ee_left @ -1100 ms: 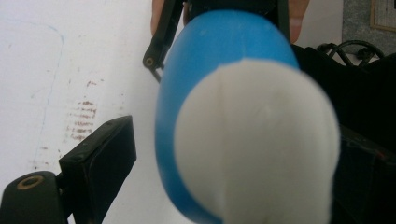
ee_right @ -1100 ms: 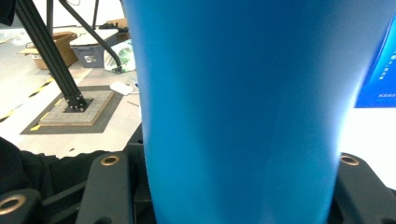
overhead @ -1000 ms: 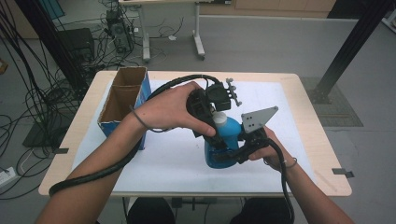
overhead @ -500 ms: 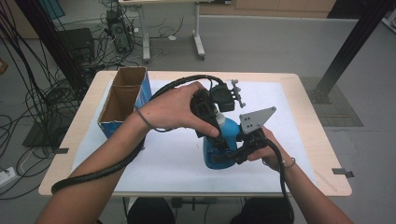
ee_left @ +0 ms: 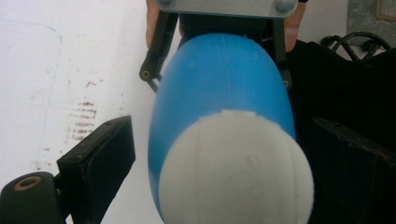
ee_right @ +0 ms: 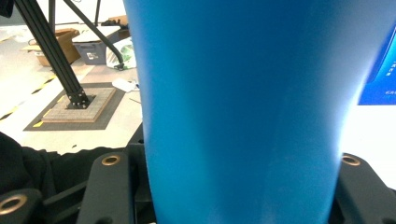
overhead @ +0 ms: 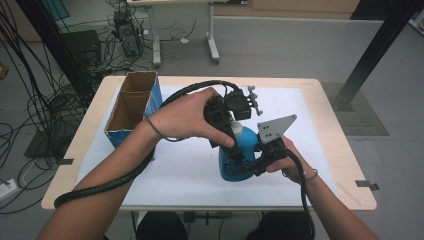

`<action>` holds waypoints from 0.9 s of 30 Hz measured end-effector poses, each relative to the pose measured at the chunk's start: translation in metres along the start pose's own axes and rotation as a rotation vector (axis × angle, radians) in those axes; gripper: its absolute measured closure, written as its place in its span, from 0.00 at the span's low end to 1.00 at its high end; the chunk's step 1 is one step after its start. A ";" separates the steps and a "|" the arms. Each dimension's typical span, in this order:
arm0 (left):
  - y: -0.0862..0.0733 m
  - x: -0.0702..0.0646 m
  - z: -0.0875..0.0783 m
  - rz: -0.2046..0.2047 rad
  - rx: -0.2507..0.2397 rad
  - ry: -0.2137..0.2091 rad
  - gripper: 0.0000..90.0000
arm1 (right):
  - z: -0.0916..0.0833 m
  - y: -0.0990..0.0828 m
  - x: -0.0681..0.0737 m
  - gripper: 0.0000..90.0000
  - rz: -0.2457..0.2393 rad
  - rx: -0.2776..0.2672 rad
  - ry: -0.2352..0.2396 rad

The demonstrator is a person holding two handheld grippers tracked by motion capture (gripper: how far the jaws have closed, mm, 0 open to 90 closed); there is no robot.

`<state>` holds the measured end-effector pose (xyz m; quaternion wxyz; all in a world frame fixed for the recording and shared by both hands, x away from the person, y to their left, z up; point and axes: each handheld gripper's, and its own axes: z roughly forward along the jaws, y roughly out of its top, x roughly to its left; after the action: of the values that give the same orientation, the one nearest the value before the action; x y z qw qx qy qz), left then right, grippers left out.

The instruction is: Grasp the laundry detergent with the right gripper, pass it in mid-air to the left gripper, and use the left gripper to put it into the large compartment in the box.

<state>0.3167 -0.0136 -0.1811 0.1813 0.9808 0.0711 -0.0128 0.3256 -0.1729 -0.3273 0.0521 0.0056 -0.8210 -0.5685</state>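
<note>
A blue bottle (overhead: 234, 162) with a white cap (overhead: 236, 128) stands upright on the white mat (overhead: 185, 170) of a table (overhead: 336, 150), toward the front edge and right of the middle. Its long axis runs straight up and down, cap at the top. The right gripper (overhead: 250, 161) comes in level from the bottom right and is clamped on the bottle's lower body; in the right gripper view the blue wall (ee_right: 243, 112) sits tight between the two black jaws, which press it on both sides, so this hand appears to be steadying it. The left gripper (overhead: 227, 120) hangs above, pointing down along the bottle's axis. In the left gripper view the cap (ee_left: 236, 172) lies directly below and between its jaws, which stand apart with a visible gap on at least the left side; they hold nothing. So the cap sits just under the left gripper, and that hand is the nearer one to it. The likely next move is to lower the left jaws around the cap and close on them, perhaps to twist it, and that depends on keeping the gripper centred over the upright axis. An open cardboard box (overhead: 131, 107) stands at the table's left edge, well apart from the bottle.
</note>
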 end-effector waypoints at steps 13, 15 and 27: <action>0.001 0.000 0.000 0.001 0.001 0.003 0.11 | 0.001 -0.001 0.000 0.48 -0.002 0.002 -0.001; 0.001 0.000 0.000 -0.001 0.002 0.004 0.10 | 0.001 -0.001 0.000 0.48 -0.001 0.001 -0.003; 0.001 0.000 -0.001 0.005 0.002 0.007 0.10 | 0.001 -0.001 0.000 0.48 -0.003 0.005 -0.003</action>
<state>0.3166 -0.0142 -0.1797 0.1799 0.9812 0.0694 -0.0090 0.3254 -0.1722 -0.3284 0.0499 0.0061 -0.8223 -0.5668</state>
